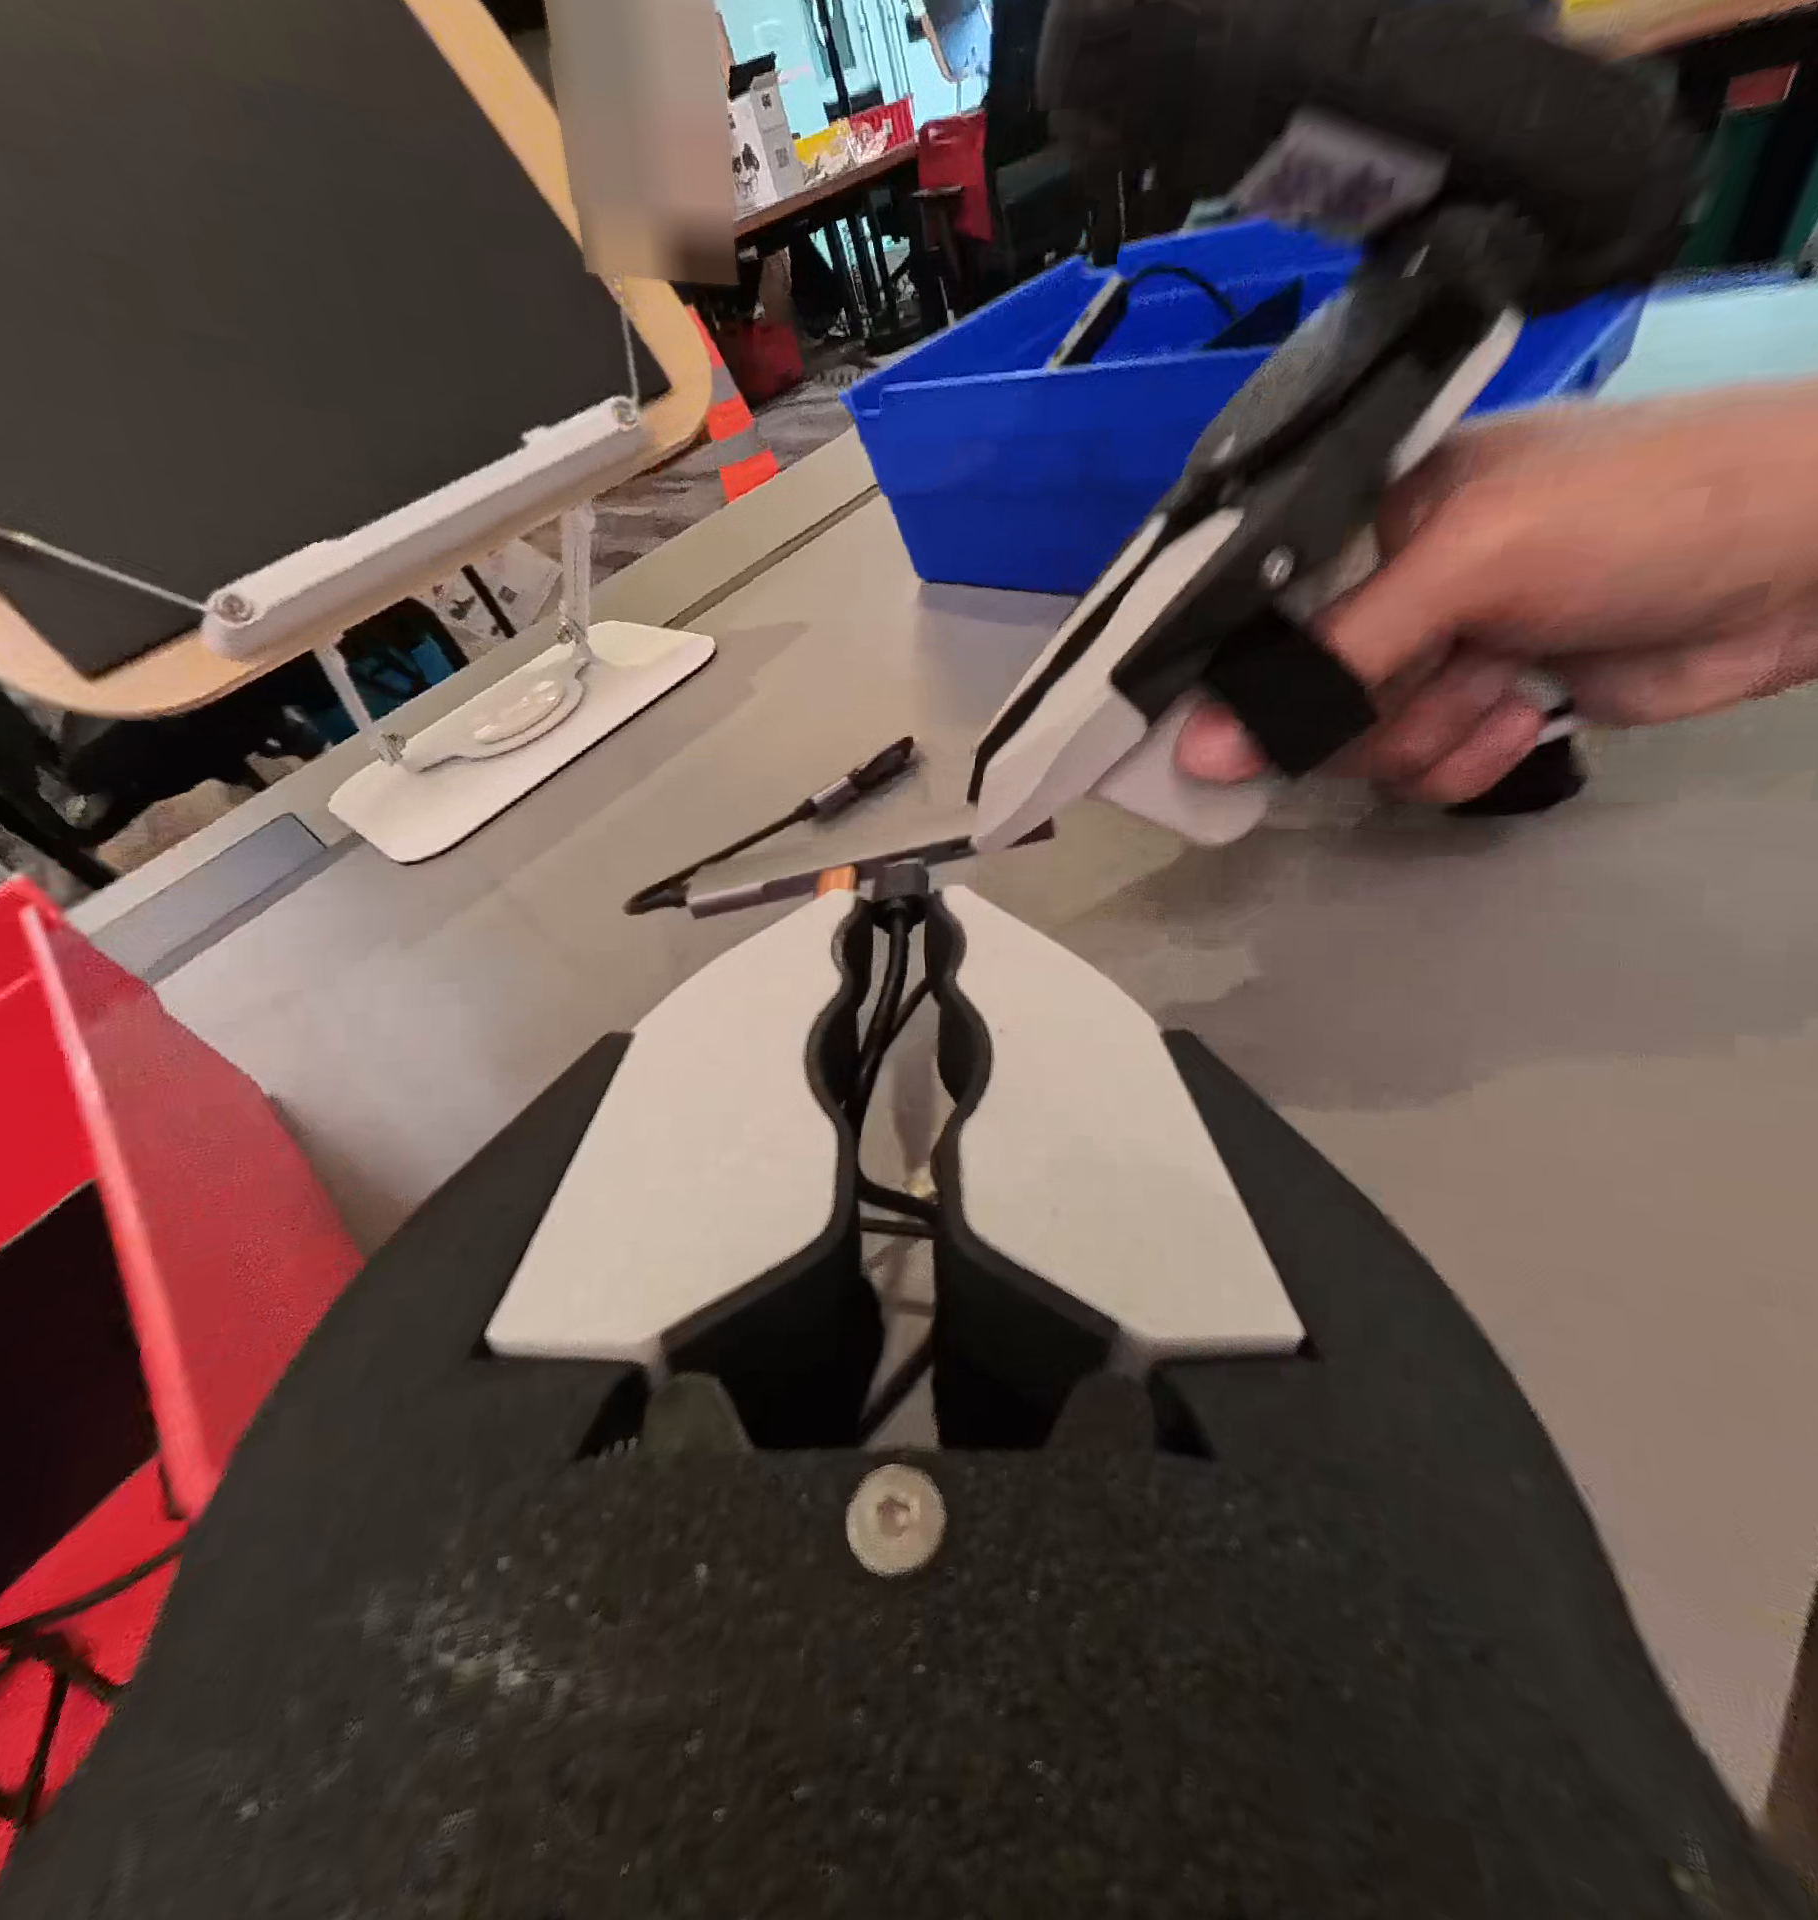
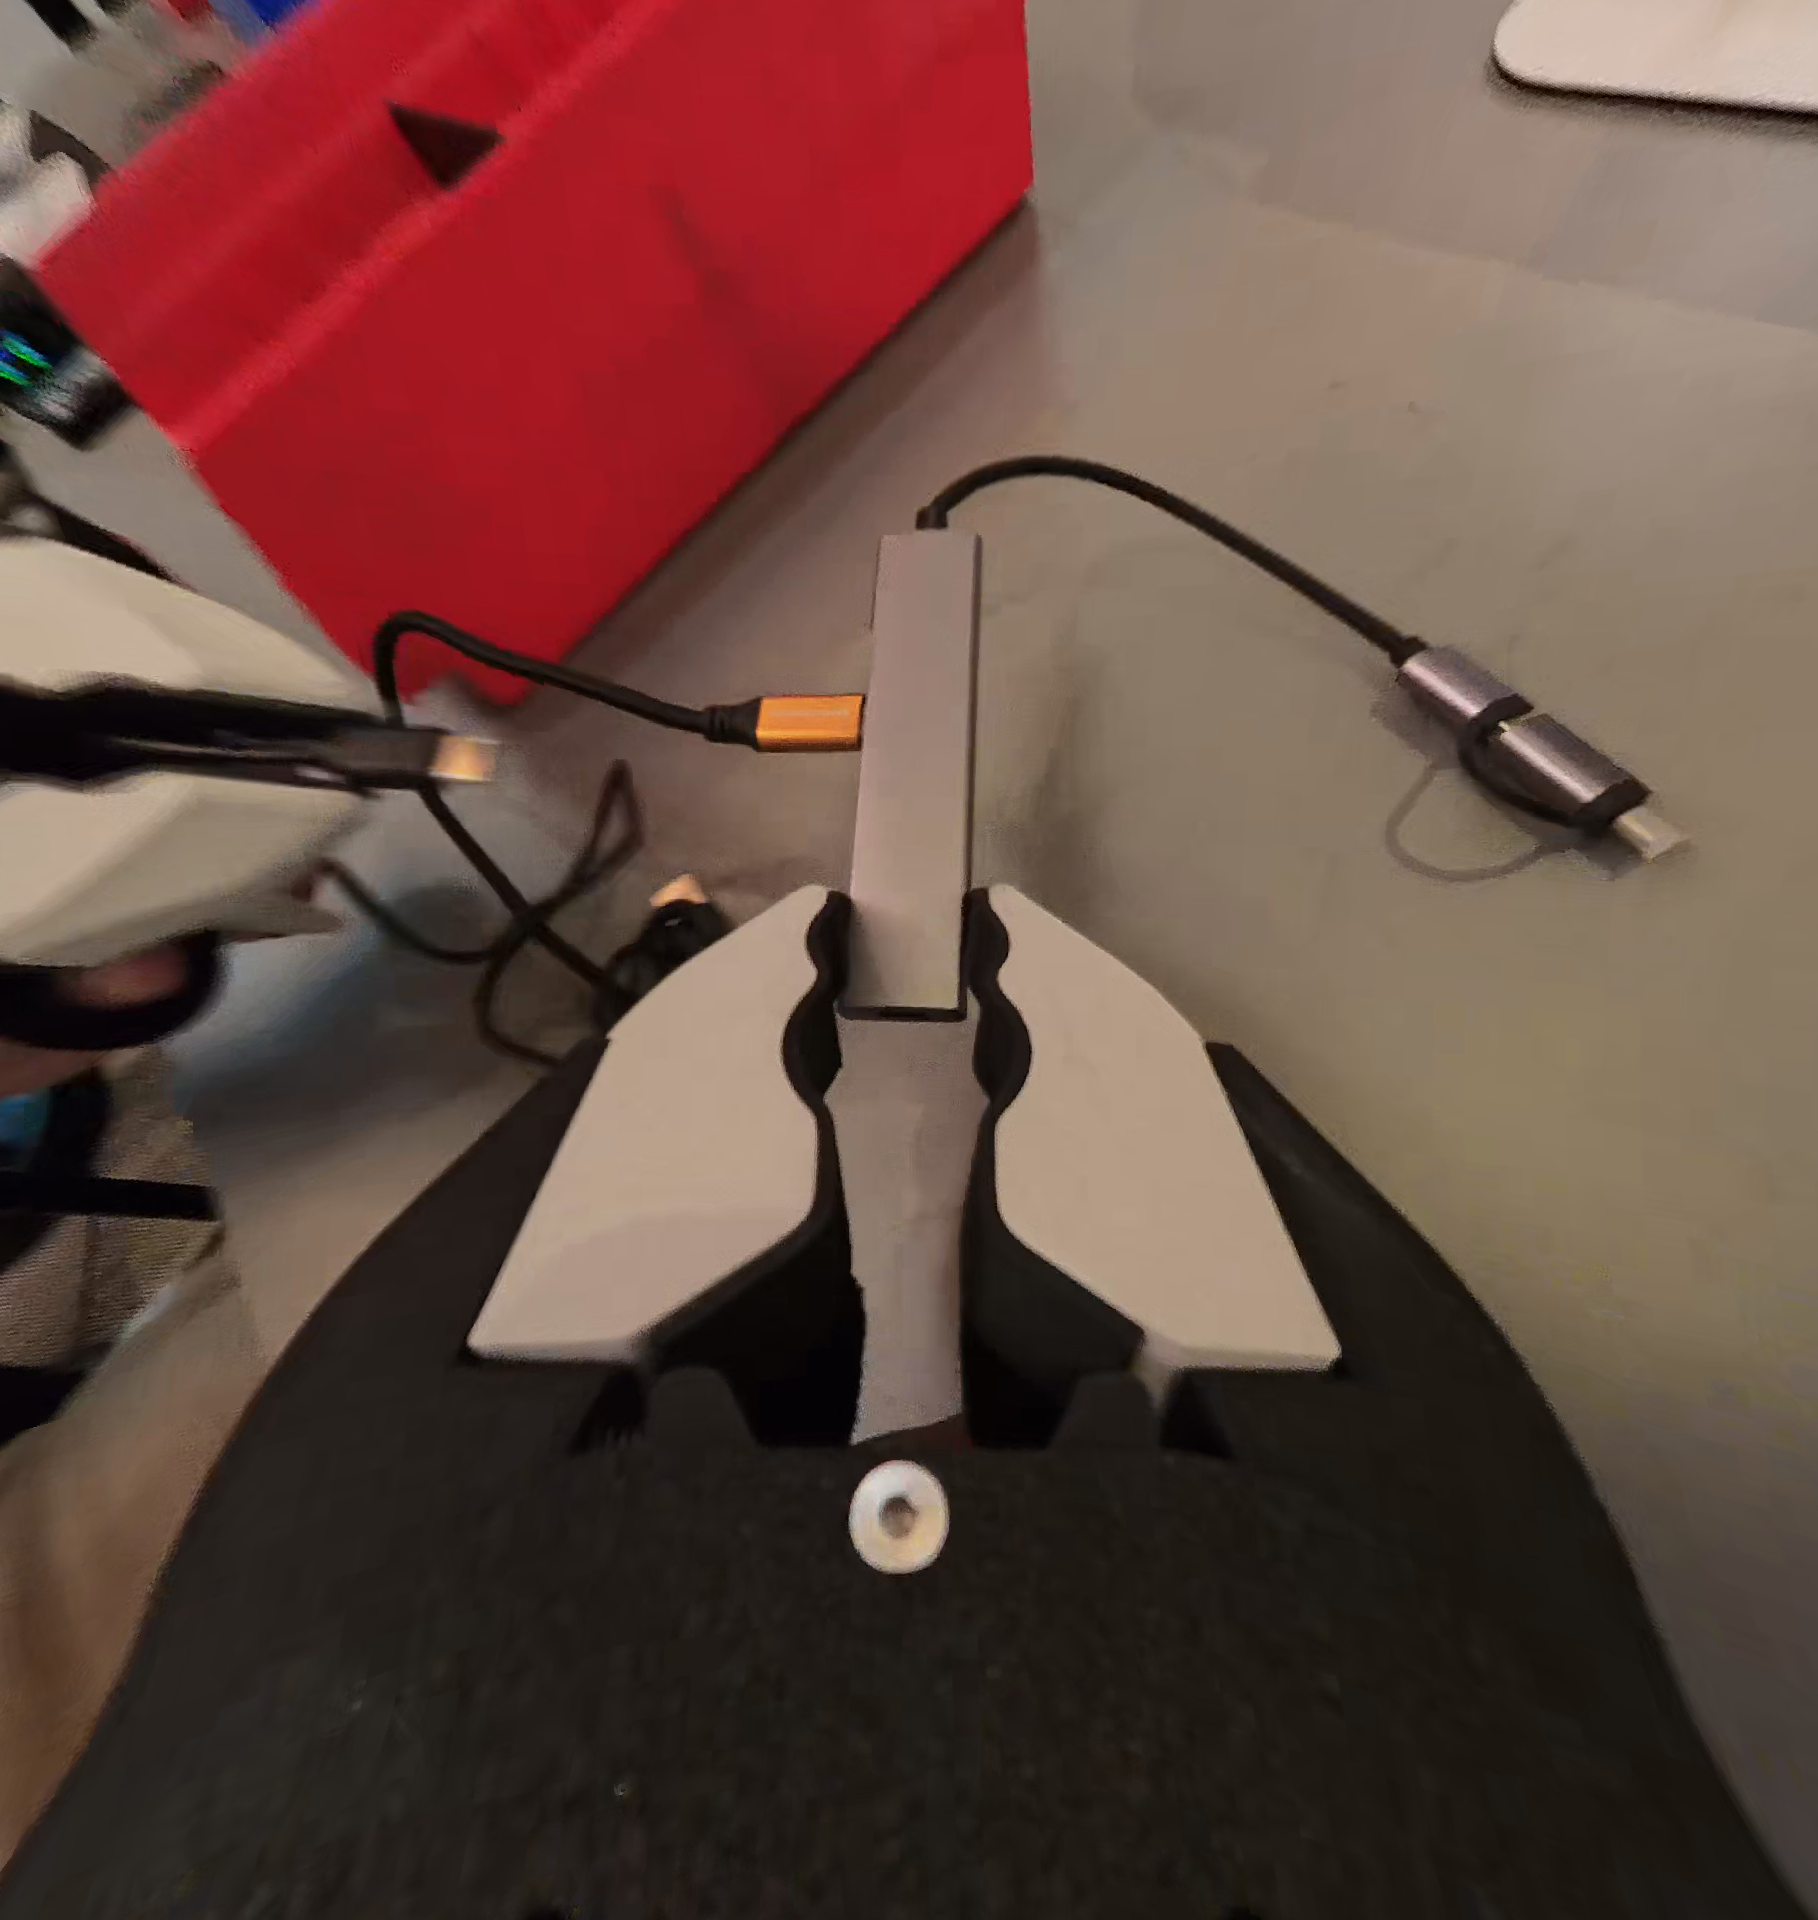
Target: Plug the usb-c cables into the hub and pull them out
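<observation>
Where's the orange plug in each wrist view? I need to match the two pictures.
Left wrist view: orange plug sits just left of centre, beyond the left gripper's tips, against the hub.
Right wrist view: orange plug is centre-left, seated in the hub's left side, ahead of the right gripper.
Shared landmark: the red bin.

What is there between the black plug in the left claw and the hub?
Bare table only, with the orange plug just beyond that line, already in the hub. The right wrist view shows the black plug short of it.
</observation>
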Motion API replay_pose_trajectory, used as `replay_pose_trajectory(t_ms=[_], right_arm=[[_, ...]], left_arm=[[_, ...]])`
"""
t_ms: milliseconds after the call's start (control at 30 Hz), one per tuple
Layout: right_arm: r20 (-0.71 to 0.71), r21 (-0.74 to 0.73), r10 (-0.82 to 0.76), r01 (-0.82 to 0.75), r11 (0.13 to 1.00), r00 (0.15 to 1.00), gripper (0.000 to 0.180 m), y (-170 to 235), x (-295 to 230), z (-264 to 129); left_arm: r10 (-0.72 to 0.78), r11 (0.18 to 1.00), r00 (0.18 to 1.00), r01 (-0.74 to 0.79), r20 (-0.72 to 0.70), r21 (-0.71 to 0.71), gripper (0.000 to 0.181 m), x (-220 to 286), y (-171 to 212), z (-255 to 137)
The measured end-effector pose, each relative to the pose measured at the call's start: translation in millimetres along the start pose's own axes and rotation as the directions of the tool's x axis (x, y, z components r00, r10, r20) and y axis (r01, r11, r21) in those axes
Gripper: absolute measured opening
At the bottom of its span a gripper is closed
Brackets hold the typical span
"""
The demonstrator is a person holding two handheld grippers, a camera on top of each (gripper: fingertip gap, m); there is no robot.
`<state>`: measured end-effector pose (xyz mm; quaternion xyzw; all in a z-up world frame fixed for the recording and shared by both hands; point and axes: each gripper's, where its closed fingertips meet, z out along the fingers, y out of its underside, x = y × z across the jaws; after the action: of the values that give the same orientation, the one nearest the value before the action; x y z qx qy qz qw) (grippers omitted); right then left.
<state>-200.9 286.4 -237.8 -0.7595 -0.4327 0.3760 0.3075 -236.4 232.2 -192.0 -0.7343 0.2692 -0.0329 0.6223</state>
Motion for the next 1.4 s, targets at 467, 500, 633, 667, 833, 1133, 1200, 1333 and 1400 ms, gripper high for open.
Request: replay_pose_trajectory(t_ms=[467, 500, 633, 667, 833, 1133, 1200, 1333, 1400], right_arm=[[0.074, 0.090, 0.068, -0.075, 0.993, 0.995, 0.021, -5, -25, -28], [0.078, 0.087, 0.071, -0.077, 0.993, 0.994, 0.021, -4, -25, -28], [0.083, 0.082, 0.076, -0.082, 0.993, 0.994, 0.021, -3, -27, -27], [0.083, 0.083, 0.076, -0.083, 0.993, 0.994, 0.021, -3, -27, -26], [0.097, 0.087, 0.090, -0.098, 0.991, 0.991, 0.021, -4, -30, -24], [0.095, 0.097, 0.098, -0.107, 0.989, 0.991, 0.021, -4, -29, -24], [0.090, 0.094, 0.095, -0.103, 0.990, 0.991, 0.021, -3, -29, -23], [0.104, 0.102, 0.099, -0.109, 0.989, 0.990, 0.021, -2, -29, -22], [0.111, 0.116, 0.082, -0.095, 0.989, 0.990, 0.021, -2, -30, -22]], left_arm=[[0.093, 0.995, 0.994, -0.091, 0.055, -0.045, 0.009, 18, -8, 23], [0.086, 0.995, 0.994, -0.083, 0.066, -0.046, 0.009, 15, -7, 23], [0.060, 0.997, 0.996, -0.057, 0.060, -0.056, 0.008, 13, -4, 25], [0.054, 0.997, 0.997, -0.051, 0.054, -0.059, 0.009, 13, -3, 26], [0.039, 0.997, 0.998, -0.035, 0.055, -0.069, 0.009, 12, 0, 25], [0.012, 0.996, 0.999, -0.008, 0.053, -0.089, 0.008, 12, 3, 26], [0.007, 0.996, 0.998, -0.001, 0.057, -0.093, 0.008, 12, 4, 27], [-0.016, 0.996, 0.999, 0.020, 0.050, -0.088, 0.008, 12, 4, 26], [-0.048, 0.996, 0.998, 0.051, 0.044, -0.067, 0.008, 11, 2, 25]])
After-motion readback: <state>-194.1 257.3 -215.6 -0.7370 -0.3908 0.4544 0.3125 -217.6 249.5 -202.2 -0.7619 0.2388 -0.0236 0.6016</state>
